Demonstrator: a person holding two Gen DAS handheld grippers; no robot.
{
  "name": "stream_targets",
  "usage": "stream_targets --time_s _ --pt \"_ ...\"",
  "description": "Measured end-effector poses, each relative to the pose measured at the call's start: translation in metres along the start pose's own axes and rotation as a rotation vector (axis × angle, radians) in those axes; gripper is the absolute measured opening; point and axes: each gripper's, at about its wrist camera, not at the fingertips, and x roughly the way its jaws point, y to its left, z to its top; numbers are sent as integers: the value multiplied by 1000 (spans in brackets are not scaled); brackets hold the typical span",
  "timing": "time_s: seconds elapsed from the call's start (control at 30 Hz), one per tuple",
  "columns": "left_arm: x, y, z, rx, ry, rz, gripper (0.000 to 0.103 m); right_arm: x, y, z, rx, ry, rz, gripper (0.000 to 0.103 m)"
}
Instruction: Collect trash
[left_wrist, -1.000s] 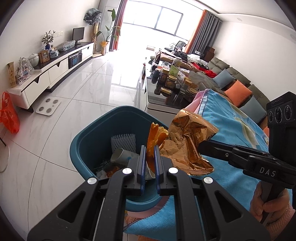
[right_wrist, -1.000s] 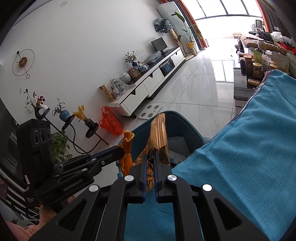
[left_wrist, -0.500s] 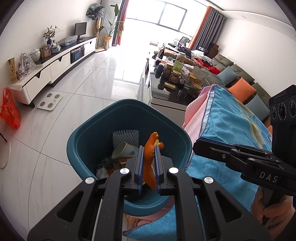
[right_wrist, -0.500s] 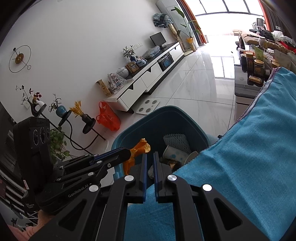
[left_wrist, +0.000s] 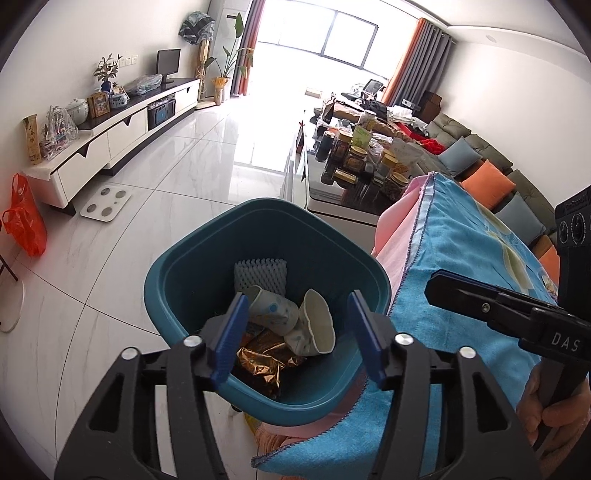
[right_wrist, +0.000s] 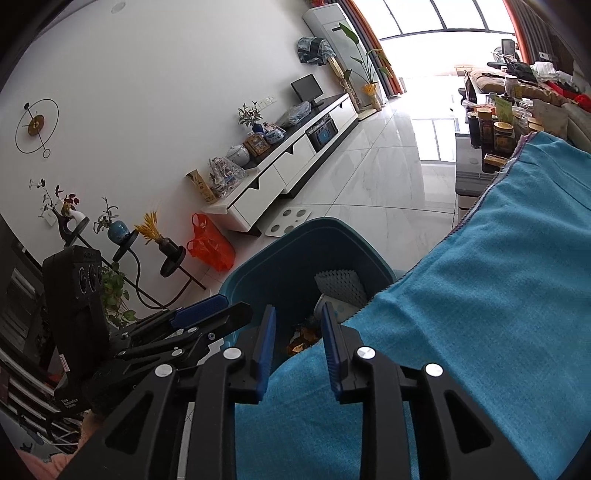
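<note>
The trash (two paper cups (left_wrist: 291, 319), a gold wrapper (left_wrist: 263, 359), white foam netting (left_wrist: 260, 274)) lies inside the teal bin (left_wrist: 177, 280) beside the blue-toweled surface (left_wrist: 472, 254). Left tongs (left_wrist: 295, 334) gape wide and empty above it; right tongs (right_wrist: 297, 349), over the towel's edge, stand partly open, holding nothing.

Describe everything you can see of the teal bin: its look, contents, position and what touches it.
The teal bin looks like smooth plastic, squarish with rounded corners, open-topped and upright on the floor against the blue cloth. Inside lie a white foam net, paper cups and a gold wrapper. The open left tool hovers above it.
</note>
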Motion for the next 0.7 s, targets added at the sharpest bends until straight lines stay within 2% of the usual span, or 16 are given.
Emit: stream_targets --time_s 0.07,0.13,0.2,0.4,0.5,0.57,0.7 --pt "-12 -2 -2 12 -33 -8 69 -13 -4 -5 -5 -25 -12 41" --pt "-25 -8 -5 31 -74 -8 87 -29 -6 -11 -8 -53 -38 49" --pt "-41 -14 -8 62 -119 -10 96 -47 -9 -19 -22 -87 -66 57" --pt "-80 -52 -26 122 -245 -33 97 -111 -22 -50 -41 -227 -213 88" --pt "-94 -75 -34 138 -321 -10 97 -143 -32 -67 -22 -292 -292 91" --pt "-101 -92 -38 150 -362 -22 97 -163 -37 -79 -17 -345 -357 96" --pt "-113 -128 -48 187 -437 -60 97 -196 -41 -104 1 -431 -489 96"
